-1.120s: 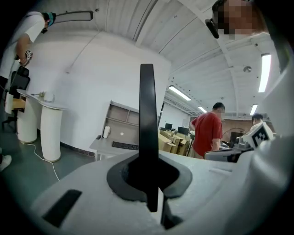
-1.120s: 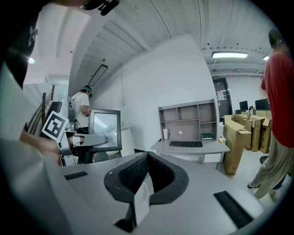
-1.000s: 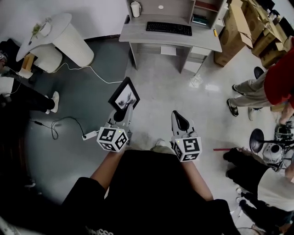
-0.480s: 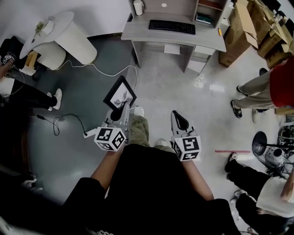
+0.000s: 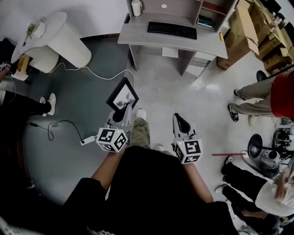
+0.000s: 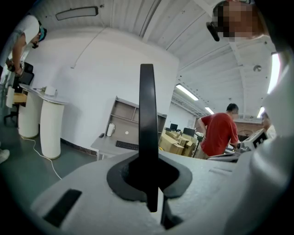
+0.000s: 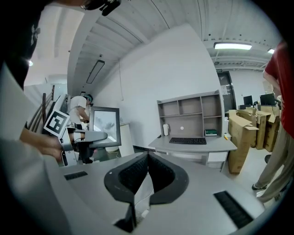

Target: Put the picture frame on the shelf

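Observation:
A black picture frame (image 5: 123, 95) with a pale picture stands upright in my left gripper (image 5: 117, 114), which is shut on its lower edge. In the left gripper view the frame (image 6: 147, 133) shows edge-on as a thin black bar rising from the jaws. The right gripper view catches the frame (image 7: 105, 125) from the side, at the left. My right gripper (image 5: 180, 123) is shut and holds nothing, level with the left one. The grey desk with a shelf unit (image 5: 183, 8) stands ahead at the top of the head view; the shelf unit (image 7: 190, 109) has open compartments.
A keyboard (image 5: 172, 30) and a white cup (image 5: 135, 8) sit on the desk. A white round stand (image 5: 59, 32) is at the left, with a cable (image 5: 98, 75) on the floor. Cardboard boxes (image 5: 250, 32) and a person in red (image 5: 280, 89) are at the right.
The desk sits a little differently in the head view as the person walks toward it. The person's leg and shoe now show between the grippers. Both grippers keep their hold and spacing.

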The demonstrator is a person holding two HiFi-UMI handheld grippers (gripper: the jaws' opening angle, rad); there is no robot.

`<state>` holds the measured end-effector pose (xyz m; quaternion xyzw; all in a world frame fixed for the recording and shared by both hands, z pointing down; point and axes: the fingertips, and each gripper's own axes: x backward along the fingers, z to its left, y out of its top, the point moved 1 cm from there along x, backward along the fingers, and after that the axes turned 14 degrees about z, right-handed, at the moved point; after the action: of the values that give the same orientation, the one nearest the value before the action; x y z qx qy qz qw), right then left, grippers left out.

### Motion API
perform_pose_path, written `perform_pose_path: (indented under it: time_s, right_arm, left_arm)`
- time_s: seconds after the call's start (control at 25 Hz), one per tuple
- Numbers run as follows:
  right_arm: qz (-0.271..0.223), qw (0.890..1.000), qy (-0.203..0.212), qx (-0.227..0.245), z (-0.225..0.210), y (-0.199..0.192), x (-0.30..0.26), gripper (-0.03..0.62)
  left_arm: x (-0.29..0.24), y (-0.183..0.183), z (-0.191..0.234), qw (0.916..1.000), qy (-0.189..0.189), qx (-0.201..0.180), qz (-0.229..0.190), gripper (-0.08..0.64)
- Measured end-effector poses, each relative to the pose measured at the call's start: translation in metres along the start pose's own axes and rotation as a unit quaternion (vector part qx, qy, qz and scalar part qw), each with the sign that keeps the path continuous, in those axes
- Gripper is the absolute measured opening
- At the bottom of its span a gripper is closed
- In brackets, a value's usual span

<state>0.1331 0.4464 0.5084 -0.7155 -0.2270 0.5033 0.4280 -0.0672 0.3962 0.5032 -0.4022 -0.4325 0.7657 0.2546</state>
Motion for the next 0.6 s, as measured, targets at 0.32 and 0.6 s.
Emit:
perform_pose_path:
  time_s: [0.32, 0.6]
  right_arm:
    - [0.014, 1.000, 0.001, -0.009, -0.021, 0.077, -0.110, 0.012]
    - [0.014, 1.000, 0.005, 0.015, -0.013, 0.148, -0.185, 0.012]
  left_arm:
    - [-0.073, 0.064, 0.079, 0.9996, -0.028, -0.006, 0.001, 0.025]
    - [-0.114, 0.109, 0.132, 0.9986, -0.047, -0.026, 0.002, 0.025]
